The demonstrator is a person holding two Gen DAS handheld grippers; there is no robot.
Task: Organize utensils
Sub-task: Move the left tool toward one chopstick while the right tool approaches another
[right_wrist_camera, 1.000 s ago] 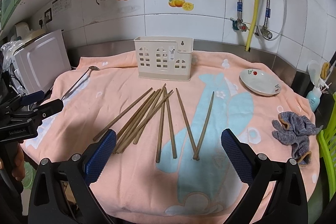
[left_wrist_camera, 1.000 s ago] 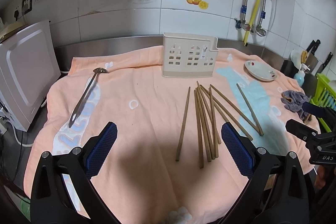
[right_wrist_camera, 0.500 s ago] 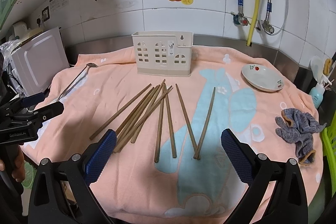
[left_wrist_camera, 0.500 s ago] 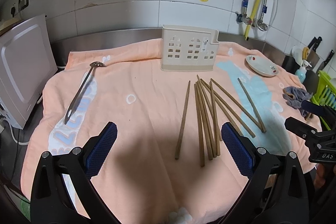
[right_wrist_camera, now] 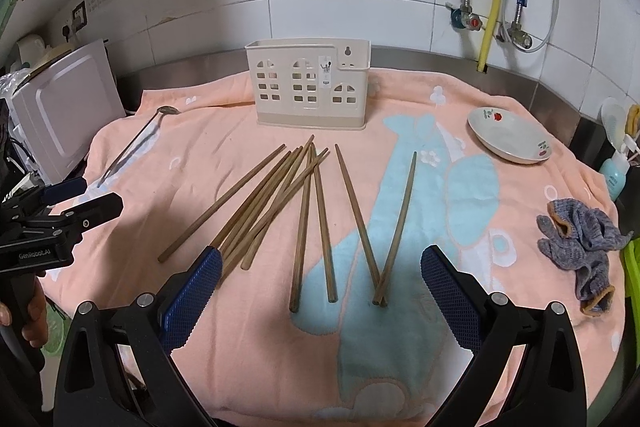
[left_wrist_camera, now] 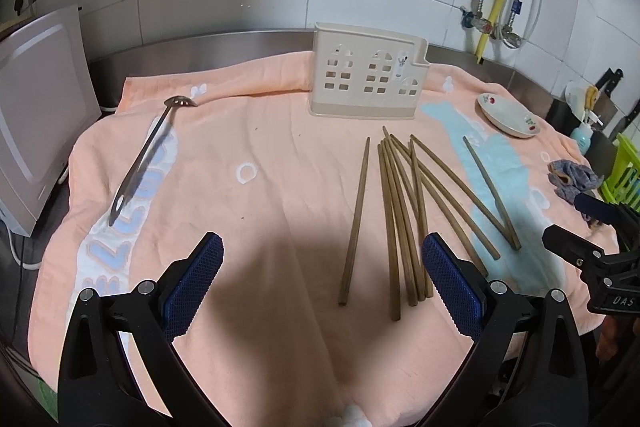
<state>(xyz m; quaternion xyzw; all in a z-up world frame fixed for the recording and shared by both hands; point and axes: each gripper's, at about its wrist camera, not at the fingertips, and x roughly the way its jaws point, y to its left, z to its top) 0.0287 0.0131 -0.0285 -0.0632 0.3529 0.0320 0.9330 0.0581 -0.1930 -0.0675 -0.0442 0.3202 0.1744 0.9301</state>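
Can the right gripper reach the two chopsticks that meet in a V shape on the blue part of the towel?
Probably yes. The right gripper is open, and those two chopsticks lie flat just ahead between its fingers, with nothing over them.

left tongs (left_wrist_camera: 322, 281) and right tongs (right_wrist_camera: 320, 287) both gape wide, empty, level and side by side.

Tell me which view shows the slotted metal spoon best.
The left wrist view. The slotted spoon lies there at full length on the peach towel, and the holes in its bowl are visible. In the right wrist view it sits far off at the left edge, small and thin, its slots unreadable.
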